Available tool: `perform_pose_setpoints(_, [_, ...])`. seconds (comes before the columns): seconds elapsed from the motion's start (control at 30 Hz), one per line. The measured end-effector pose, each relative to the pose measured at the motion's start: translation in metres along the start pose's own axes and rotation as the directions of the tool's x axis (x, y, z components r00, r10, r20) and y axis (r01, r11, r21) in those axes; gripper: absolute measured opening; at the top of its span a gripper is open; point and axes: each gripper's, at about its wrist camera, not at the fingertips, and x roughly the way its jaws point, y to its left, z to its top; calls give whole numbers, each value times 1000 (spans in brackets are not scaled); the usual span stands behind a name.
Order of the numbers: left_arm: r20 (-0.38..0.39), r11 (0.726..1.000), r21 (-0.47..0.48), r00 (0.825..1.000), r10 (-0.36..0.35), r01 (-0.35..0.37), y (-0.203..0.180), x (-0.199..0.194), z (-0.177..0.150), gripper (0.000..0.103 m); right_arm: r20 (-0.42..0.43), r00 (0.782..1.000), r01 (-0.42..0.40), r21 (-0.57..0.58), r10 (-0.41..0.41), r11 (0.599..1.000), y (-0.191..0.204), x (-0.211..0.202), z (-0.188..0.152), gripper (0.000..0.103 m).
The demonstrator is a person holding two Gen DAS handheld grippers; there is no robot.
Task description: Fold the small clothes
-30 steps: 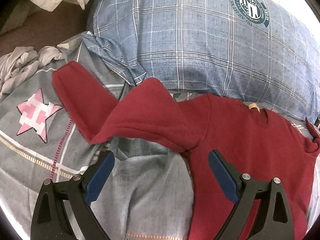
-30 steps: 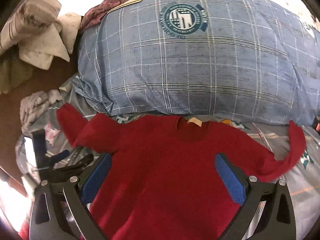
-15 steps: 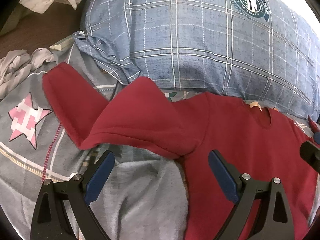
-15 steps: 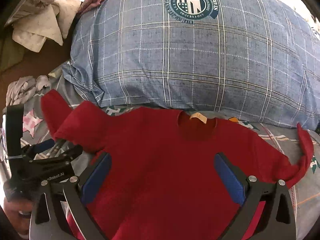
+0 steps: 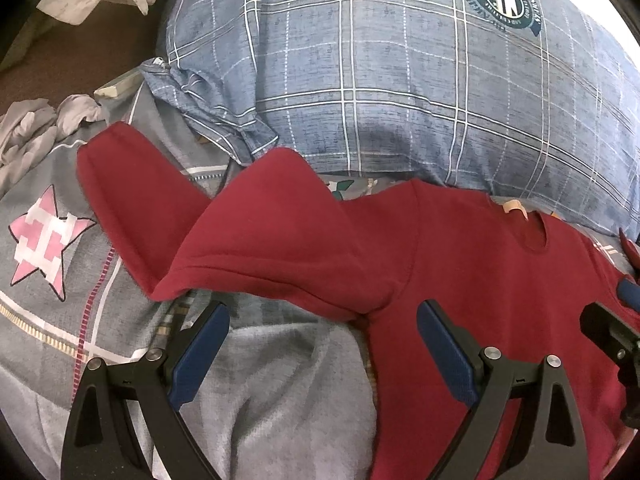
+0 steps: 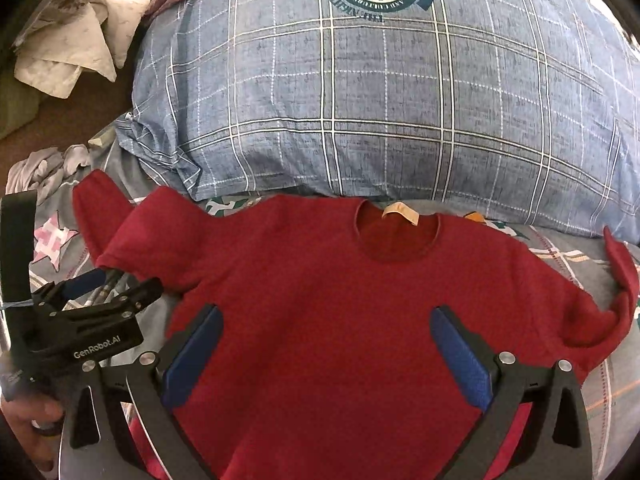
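Note:
A small dark red long-sleeved sweater [image 6: 340,300] lies front up on the bed, collar towards the pillow, and also shows in the left wrist view [image 5: 480,280]. Its left sleeve [image 5: 168,200] lies bent in a V; its right sleeve [image 6: 616,292] curls up at the cuff. My left gripper [image 5: 322,344] is open and empty, just short of the left armpit, and shows in the right wrist view [image 6: 108,288]. My right gripper [image 6: 326,344] is open and empty over the sweater's chest.
A large blue plaid pillow [image 6: 380,100] lies right behind the collar. The grey bedsheet [image 5: 52,300] has a pink star print [image 5: 44,236]. Crumpled grey cloth [image 5: 28,124] and white cloth [image 6: 68,48] lie at the far left by the bed's edge.
Both grippers have moved forward towards the sweater and pillow. The right gripper's edge has come into the left wrist view. Both stay open; the sweater has not moved.

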Motion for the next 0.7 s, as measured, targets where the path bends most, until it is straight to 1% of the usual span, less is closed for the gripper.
perform_pose_setpoints(0.2, [2, 1000, 4, 1000, 9, -9, -1, 3, 0, 95, -25, 1000, -9, 5, 9, 1000, 0, 10, -3, 103])
perform_pose_setpoints(0.47, [-2, 1000, 11, 1000, 3, -3, -2, 6, -2, 95, -31, 999, 28, -3, -28, 1000, -1, 15, -2, 103])
perform_pose_setpoints(0.7, [-1, 1000, 9, 1000, 8, -8, -1, 7, -3, 95, -45, 998, 34, -6, -34, 999, -2, 20, -1, 103])
